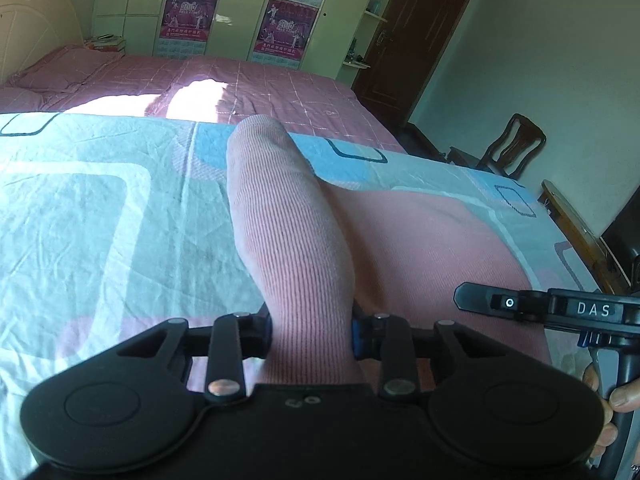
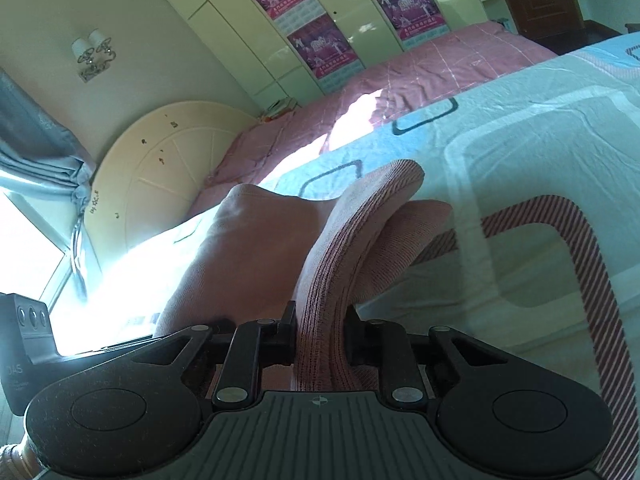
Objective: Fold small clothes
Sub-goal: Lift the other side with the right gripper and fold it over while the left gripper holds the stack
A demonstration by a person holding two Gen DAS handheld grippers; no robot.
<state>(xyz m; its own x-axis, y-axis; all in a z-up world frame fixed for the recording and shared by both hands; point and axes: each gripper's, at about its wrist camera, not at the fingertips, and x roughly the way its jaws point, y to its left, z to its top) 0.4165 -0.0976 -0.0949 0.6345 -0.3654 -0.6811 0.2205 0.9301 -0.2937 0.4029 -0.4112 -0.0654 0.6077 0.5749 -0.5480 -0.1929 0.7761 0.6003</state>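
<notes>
A pink sock (image 1: 288,240) is clamped by both the left gripper (image 1: 312,334) and right gripper (image 2: 320,336) above the bedsheet (image 1: 100,208), apparently mid-fold, unfinished.

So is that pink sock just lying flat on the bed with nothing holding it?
No, the left gripper has its two fingers closed on the pink sock, which stands up off the patterned sheet.
</notes>
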